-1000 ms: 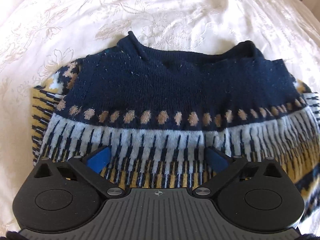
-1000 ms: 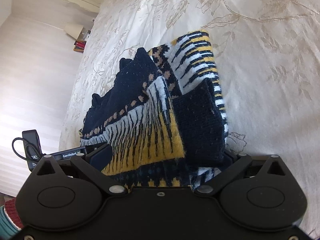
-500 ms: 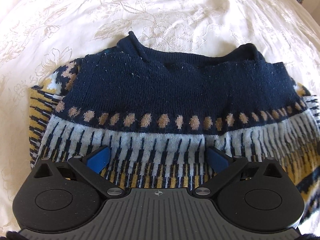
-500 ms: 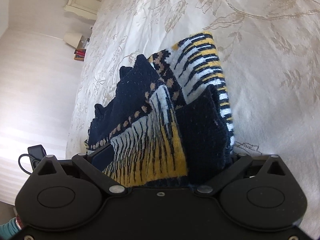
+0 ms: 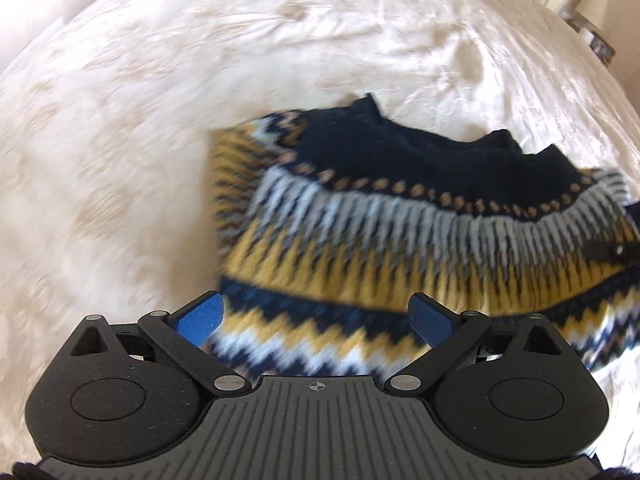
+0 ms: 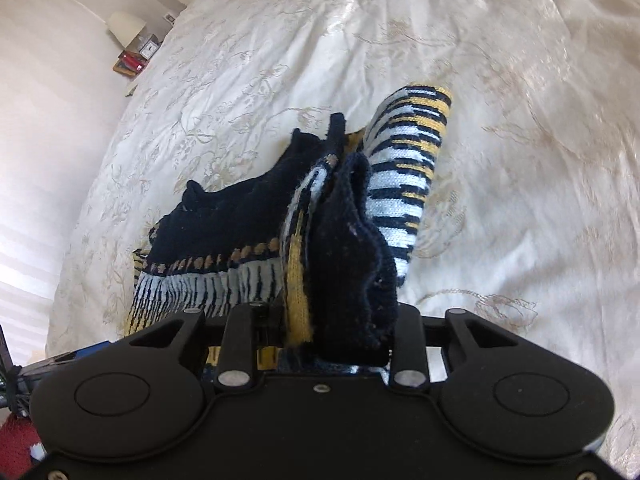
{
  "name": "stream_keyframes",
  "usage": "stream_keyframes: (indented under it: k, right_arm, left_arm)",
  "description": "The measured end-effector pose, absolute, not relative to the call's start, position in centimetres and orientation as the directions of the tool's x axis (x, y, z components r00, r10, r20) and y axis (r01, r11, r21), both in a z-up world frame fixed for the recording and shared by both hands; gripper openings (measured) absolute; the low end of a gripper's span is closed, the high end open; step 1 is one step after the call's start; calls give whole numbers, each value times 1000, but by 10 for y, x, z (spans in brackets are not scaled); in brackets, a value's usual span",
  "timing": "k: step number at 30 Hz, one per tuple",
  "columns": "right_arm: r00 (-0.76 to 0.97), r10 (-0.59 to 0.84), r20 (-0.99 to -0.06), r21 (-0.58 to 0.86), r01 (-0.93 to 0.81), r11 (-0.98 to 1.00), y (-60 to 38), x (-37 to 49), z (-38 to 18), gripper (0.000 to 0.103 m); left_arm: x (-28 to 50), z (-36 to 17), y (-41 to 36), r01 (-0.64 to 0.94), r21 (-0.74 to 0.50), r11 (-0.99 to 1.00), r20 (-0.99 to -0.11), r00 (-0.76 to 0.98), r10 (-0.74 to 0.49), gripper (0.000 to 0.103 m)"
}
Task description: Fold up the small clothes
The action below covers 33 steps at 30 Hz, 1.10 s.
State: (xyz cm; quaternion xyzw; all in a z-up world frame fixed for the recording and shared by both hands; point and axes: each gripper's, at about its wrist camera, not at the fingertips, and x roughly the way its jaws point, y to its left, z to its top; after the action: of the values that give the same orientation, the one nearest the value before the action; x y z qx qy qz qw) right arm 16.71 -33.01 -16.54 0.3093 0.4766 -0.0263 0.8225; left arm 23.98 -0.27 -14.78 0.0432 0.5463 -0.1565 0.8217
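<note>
A small knitted sweater (image 5: pixel 400 216), navy with white, yellow and tan bands, lies folded on the cream bedspread (image 5: pixel 160 100). My left gripper (image 5: pixel 316 320) hovers over its zigzag hem, blue pads (image 5: pixel 200 316) spread wide and pressing on nothing. In the right wrist view the sweater (image 6: pixel 240 216) has its near end bunched up and raised. The jaws of my right gripper (image 6: pixel 332 332) are closing with that navy and yellow fold between them. The fabric hides its pads. A striped sleeve (image 6: pixel 408 168) hangs off the lifted end.
The embroidered bedspread (image 6: pixel 500 120) spreads wide around the sweater. A bedside table with a lamp (image 6: pixel 126 28) and red books (image 6: pixel 132 62) stands beyond the bed's far left edge. A person's red knitted sleeve (image 6: pixel 18 436) shows at the lower left.
My right gripper's jaws have come together on the sweater's near end and lifted it. My left gripper stays open; it has pulled back and risen, so the sweater now sits further right.
</note>
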Motion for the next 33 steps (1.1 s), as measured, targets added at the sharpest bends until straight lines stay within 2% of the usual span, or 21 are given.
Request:
stream_keyframes:
  k: [9,23,25,26,33]
  right_arm:
    - [514,208,-832,354,206,912,-234,206,-120,42]
    - [437,190,-879,273,135,953,-106,269,-154,41]
    - [421,168,-892,238,121,964,-92,275,-161,44]
    - [414,167,-895,234,118,965,-87,278,-165,49]
    - [478,297,-826,369,62,927,-79,268,-159,59]
  left_arm:
    - [211,-142,90,172,-168,971,-922,321,-217,100]
    - [195,-142,180,134,-169,976,-927,315,-204,100]
    - [195,-143,186,123,-170,978,-928,312,-201,100]
    - [195,-144,188,118,-172,978,-929,311,-201,100]
    - [198,-139,185,136,-179,974,-922,323,-215,100]
